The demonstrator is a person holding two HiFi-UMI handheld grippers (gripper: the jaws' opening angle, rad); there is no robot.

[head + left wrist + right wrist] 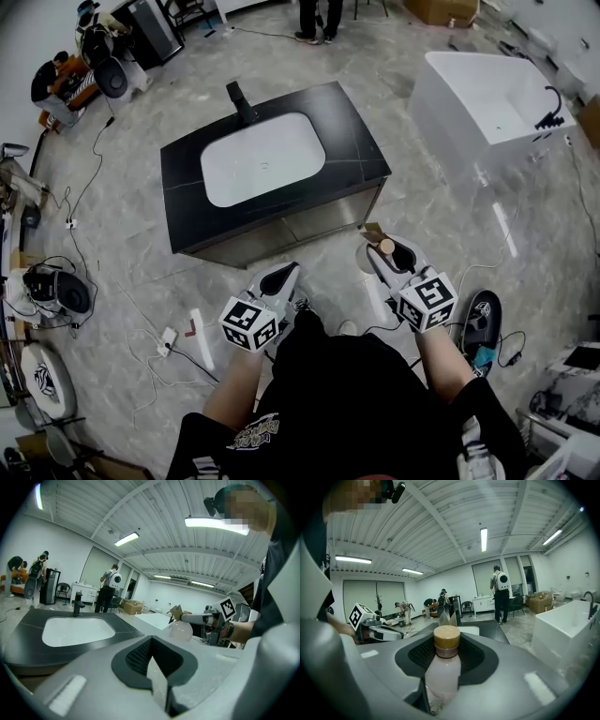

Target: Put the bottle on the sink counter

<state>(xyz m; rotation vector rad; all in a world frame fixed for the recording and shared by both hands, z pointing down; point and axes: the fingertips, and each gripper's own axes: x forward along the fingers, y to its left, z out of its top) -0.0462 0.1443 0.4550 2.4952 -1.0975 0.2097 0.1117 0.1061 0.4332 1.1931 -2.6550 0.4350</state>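
- The right gripper (382,255) is clamped on a pale pink translucent plastic bottle (442,670) with a round tan cap; the bottle sits between the 2 jaws, cap uppermost and showing above them
- The bottle is held in the air over the grey marbled floor (450,216), just off the front right corner of the black stone sink counter (361,141) and not touching it
- The left gripper (284,275) has its jaws together with nothing between them; it is held off the middle of the counter's front edge, beside the right gripper
- A white rounded basin (262,159) is sunk into the counter's middle, with a black tap (240,101) at the back edge
- A white bathtub (487,103) stands well apart, past the counter's right edge
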